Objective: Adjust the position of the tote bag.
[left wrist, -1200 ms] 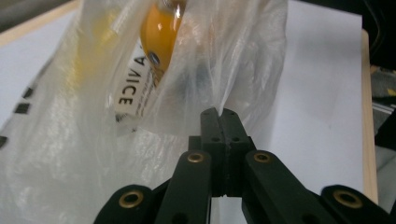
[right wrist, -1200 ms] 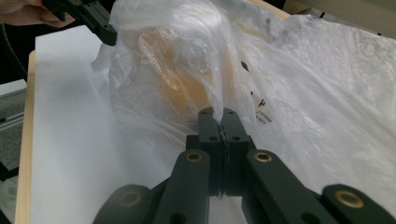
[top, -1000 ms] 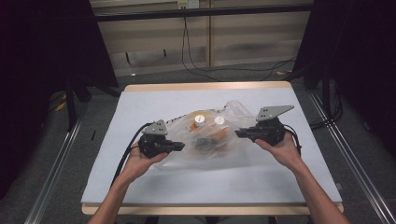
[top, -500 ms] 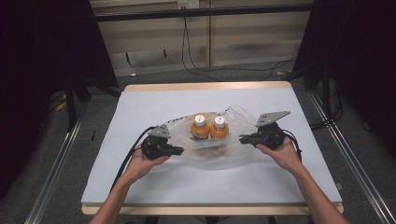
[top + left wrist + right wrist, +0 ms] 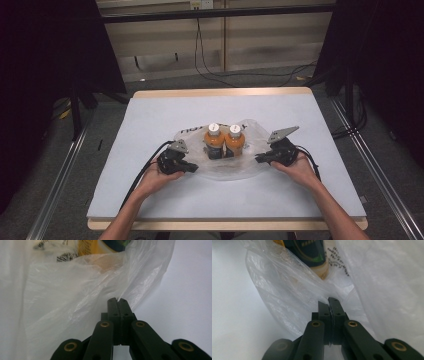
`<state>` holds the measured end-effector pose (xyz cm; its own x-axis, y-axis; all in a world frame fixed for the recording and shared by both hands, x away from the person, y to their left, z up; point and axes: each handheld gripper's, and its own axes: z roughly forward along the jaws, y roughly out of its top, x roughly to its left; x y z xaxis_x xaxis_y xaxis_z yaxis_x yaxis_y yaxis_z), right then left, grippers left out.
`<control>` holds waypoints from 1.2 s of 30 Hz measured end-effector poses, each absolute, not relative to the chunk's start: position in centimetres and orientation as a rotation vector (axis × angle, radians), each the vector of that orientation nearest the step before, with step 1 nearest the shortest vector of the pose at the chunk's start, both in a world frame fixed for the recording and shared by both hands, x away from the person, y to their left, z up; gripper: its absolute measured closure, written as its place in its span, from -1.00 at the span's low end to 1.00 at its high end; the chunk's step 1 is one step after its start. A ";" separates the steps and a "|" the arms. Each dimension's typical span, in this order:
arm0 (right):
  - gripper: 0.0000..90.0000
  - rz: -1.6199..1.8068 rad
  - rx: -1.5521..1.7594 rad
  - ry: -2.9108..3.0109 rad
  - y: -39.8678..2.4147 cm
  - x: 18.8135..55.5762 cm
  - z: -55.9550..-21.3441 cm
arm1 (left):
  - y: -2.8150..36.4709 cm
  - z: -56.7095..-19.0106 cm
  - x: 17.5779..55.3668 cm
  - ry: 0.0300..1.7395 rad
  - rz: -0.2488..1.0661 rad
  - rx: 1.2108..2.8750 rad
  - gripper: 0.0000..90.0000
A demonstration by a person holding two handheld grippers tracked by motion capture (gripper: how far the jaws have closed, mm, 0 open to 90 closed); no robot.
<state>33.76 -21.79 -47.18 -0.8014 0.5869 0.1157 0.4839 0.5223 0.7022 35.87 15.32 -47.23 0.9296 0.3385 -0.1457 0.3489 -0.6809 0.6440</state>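
Plastic bag [image 5: 240,167] edges pinched by left gripper [image 5: 192,167] and right gripper [image 5: 258,159], 2 bottles [image 5: 224,140] between, table [image 5: 150,115] margins bare

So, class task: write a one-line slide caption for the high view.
Both grippers, left gripper and right gripper, pinch a clear plastic bag around two orange white-capped bottles.
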 end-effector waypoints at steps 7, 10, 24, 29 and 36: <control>0.99 1.143 0.947 2.632 -22.0 34.0 -48.2 | 15.3 -47.4 35.7 0.467 0.001 2.372 1.00; 0.82 1.112 0.941 2.626 -21.9 33.6 -48.1 | 15.2 -47.1 35.2 0.457 0.003 2.397 1.00; 0.07 1.330 0.859 2.480 -22.7 30.7 -42.3 | 18.4 -41.6 33.5 0.442 0.067 2.177 0.58; 0.31 1.368 0.829 2.450 -22.4 30.6 -41.0 | 18.4 -40.5 33.8 0.447 0.095 2.144 0.69; 0.90 1.356 0.802 2.430 -21.0 32.8 -39.6 | 16.0 -40.4 36.3 0.451 0.120 2.198 0.81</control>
